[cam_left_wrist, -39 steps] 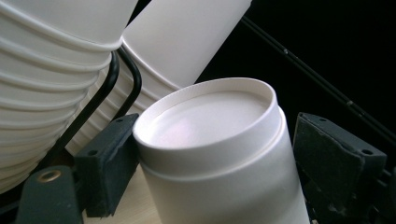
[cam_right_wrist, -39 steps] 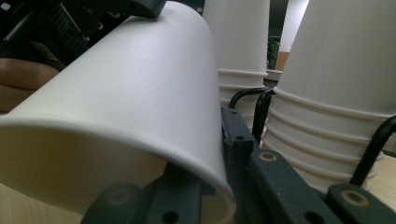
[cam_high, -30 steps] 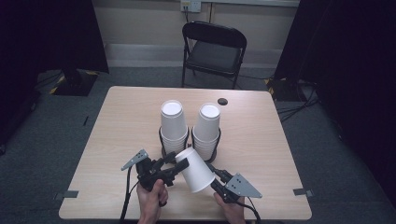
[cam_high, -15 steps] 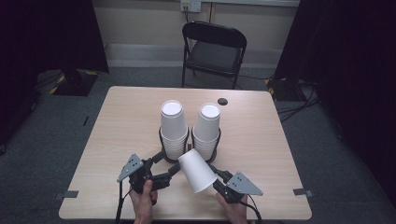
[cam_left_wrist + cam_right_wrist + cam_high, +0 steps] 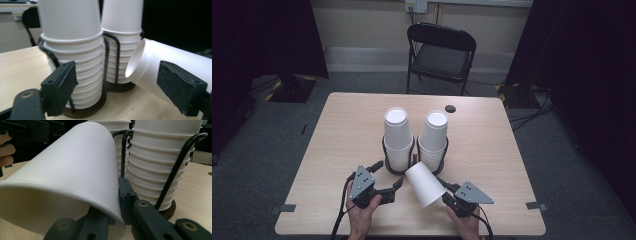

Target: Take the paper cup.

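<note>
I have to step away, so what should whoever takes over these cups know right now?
Right hand-held gripper: shut on the rim of a loose paper cup, which is tilted and off the table.
Left hand-held gripper: open, holding nothing; its jaws have just been opening, beside the left cup stack.
Both stacks, the right one too, stand upside down in the wire holder.
Done: one cup is in hand.
Left: place it.

The right gripper (image 5: pixel 443 191) holds a tilted white cup (image 5: pixel 425 183) beside two cup stacks (image 5: pixel 397 134); the left gripper (image 5: pixel 388 176) hovers apart.
</note>
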Tool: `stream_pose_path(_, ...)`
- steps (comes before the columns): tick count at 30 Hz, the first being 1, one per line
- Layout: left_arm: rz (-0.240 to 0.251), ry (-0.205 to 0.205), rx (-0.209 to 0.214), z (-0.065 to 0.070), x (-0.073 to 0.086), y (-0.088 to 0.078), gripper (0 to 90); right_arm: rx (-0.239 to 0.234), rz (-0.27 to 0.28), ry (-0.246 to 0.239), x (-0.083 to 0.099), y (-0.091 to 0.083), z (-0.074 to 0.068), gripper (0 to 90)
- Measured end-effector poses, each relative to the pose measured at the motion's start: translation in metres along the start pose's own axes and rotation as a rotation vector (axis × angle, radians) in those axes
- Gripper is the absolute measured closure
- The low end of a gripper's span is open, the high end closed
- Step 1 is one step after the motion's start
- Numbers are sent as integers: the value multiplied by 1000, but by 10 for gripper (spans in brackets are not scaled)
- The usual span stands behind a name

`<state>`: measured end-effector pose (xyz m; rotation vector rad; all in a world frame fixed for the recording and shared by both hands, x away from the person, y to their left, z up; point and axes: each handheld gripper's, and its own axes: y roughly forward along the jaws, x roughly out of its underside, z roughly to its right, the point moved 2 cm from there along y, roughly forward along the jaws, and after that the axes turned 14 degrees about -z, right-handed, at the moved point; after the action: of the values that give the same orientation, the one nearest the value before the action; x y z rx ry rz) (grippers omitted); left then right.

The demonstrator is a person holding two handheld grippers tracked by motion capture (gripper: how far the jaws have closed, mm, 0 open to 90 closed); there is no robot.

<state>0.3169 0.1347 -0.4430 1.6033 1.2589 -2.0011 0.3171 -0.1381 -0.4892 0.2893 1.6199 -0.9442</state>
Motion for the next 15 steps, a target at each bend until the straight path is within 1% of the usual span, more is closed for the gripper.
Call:
stream_pose_path(1, -14, 36, -10, 1, -1, 0, 163, -4, -3, -1, 0, 0, 0, 859)
stream_pose_path(2, -20, 63, -3, 2, -2, 1, 162, -6, -6, -1, 0, -1, 1, 859)
stream_pose_path(3, -26, 78, 6, 3, -3, 1, 163, -9, -10, 1, 0, -1, 1, 859)
stream_pose_path(5, -33, 123, 20, 5, -3, 1, 160, -17, -24, 4, 0, -1, 2, 859)
stream_pose_path(6, -33, 123, 20, 5, -3, 1, 161, -20, -32, 6, 0, -1, 3, 859)
stream_pose_path(7, -46, 159, 29, 6, -3, 1, 163, -19, -41, 7, 0, -2, 3, 859)
stream_pose_path(9, -52, 183, 25, 7, -3, 1, 161, -23, -53, 12, 1, -2, 5, 858)
stream_pose_path(10, -62, 200, 24, 7, -2, 1, 158, -27, -55, 14, 1, -2, 5, 858)
stream_pose_path(11, -62, 200, 24, 7, -2, 1, 157, -27, -55, 14, 1, -2, 5, 858)
stream_pose_path(12, -62, 221, 32, 9, -2, 1, 157, -40, -66, 16, 1, -2, 6, 858)
stream_pose_path(13, -62, 221, 32, 9, -2, 1, 157, -40, -66, 16, 1, -2, 6, 858)
stream_pose_path(14, -85, 273, 22, 10, -2, 1, 157, -49, -75, 20, 1, -2, 6, 859)
stream_pose_path(15, -84, 279, 23, 11, -2, 1, 157, -54, -83, 19, 0, -2, 6, 859)
